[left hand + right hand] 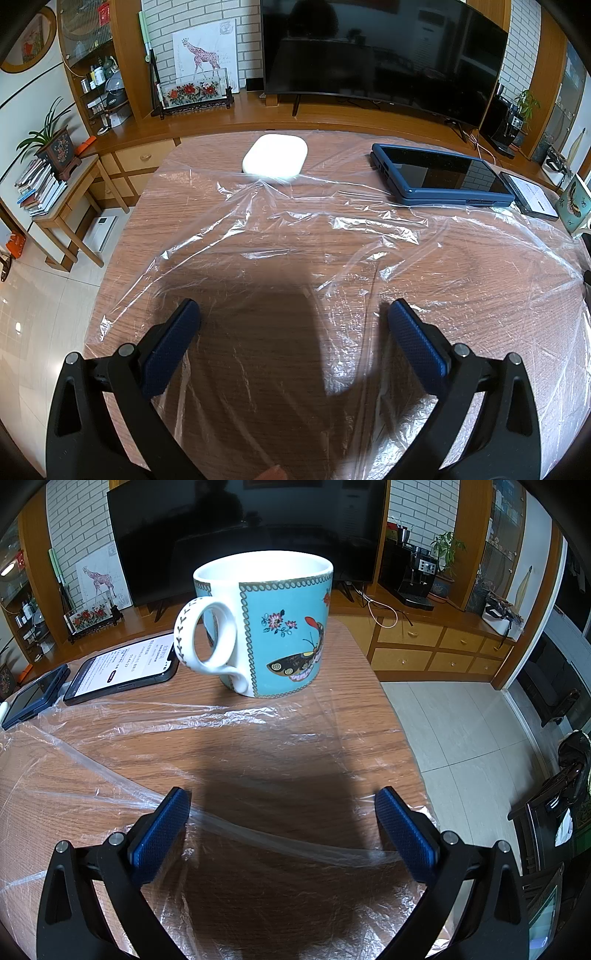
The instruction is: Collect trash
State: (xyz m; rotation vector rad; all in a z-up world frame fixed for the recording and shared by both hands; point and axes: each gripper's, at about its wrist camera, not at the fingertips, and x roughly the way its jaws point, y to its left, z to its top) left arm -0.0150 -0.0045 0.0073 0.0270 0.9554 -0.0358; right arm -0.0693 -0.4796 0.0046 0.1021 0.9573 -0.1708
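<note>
Both gripper sets, left gripper and right gripper, spread apart low over clear plastic sheet on tabletop; risks dragging mug at upper centre.

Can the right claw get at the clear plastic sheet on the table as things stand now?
Probably yes. The right claw is open, low over the table, and a raised fold of the plastic sheet runs between its fingers. Nothing blocks it; the mug stands farther ahead, apart from it.
</note>
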